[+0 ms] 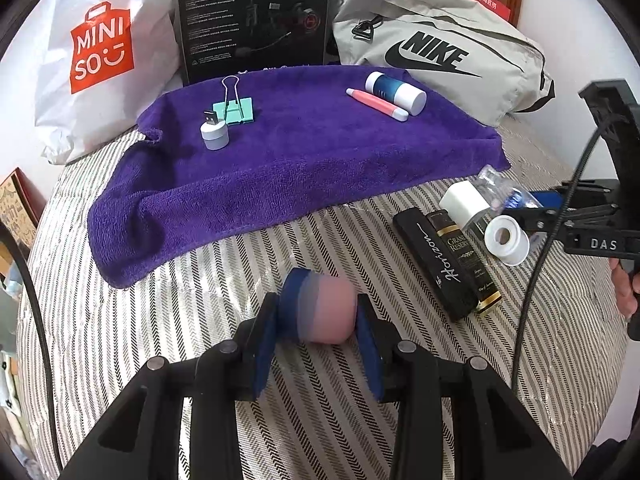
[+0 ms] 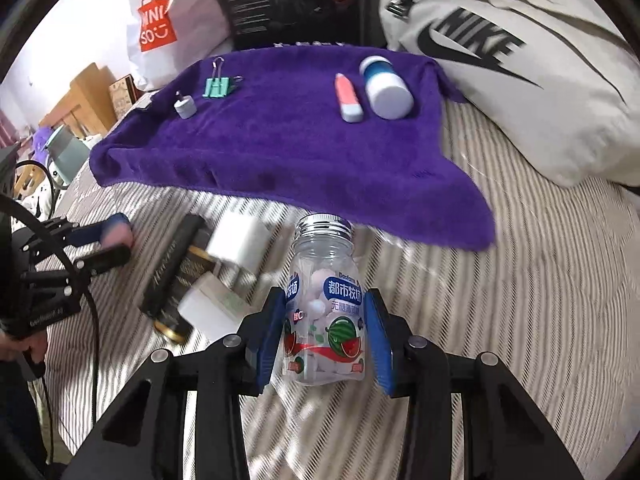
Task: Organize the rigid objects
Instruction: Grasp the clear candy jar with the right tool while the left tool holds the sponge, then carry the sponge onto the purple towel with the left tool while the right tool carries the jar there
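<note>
My left gripper is shut on a pink-and-blue block, held just above the striped bedcover; the same gripper shows at the left of the right wrist view. My right gripper is shut on a clear candy bottle with a silver cap and a watermelon label. A purple towel lies beyond. On it sit a grey USB adapter, a mint binder clip, a pink tube and a blue-and-white bottle.
Beside the towel's near right corner lie two black boxes, a white cube and a white tape roll. A Miniso bag, a black carton and a grey Nike bag line the back.
</note>
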Demonstrator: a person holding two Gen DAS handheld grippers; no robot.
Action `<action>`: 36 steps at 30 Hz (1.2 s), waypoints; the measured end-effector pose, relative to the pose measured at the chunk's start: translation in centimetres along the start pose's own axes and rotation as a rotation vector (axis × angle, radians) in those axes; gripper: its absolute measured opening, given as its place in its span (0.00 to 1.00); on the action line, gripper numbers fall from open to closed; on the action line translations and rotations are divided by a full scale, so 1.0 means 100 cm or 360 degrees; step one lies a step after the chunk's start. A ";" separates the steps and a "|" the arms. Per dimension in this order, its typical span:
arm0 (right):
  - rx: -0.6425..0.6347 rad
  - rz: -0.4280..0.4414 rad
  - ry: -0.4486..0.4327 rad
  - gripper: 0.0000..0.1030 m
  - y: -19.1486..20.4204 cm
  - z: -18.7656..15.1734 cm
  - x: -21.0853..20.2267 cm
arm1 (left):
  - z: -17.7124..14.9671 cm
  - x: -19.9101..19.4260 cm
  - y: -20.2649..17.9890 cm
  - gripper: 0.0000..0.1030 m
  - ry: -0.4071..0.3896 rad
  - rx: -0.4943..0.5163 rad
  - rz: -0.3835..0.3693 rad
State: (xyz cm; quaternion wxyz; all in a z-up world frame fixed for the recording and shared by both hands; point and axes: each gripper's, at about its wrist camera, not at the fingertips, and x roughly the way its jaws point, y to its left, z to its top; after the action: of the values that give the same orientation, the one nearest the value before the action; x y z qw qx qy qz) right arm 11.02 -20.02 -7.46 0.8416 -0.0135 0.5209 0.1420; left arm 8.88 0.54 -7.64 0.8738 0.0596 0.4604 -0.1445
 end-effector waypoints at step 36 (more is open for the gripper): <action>-0.0040 -0.0006 -0.0024 0.40 -0.007 -0.032 -0.019 | 0.000 -0.011 0.004 0.34 -0.0021 -0.0070 0.0047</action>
State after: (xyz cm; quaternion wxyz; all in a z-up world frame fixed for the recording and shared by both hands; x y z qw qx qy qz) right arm 7.59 -21.72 -7.31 0.8455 -0.0240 0.5127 0.1471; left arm 8.41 1.09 -6.80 0.8799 0.0462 0.4569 -0.1218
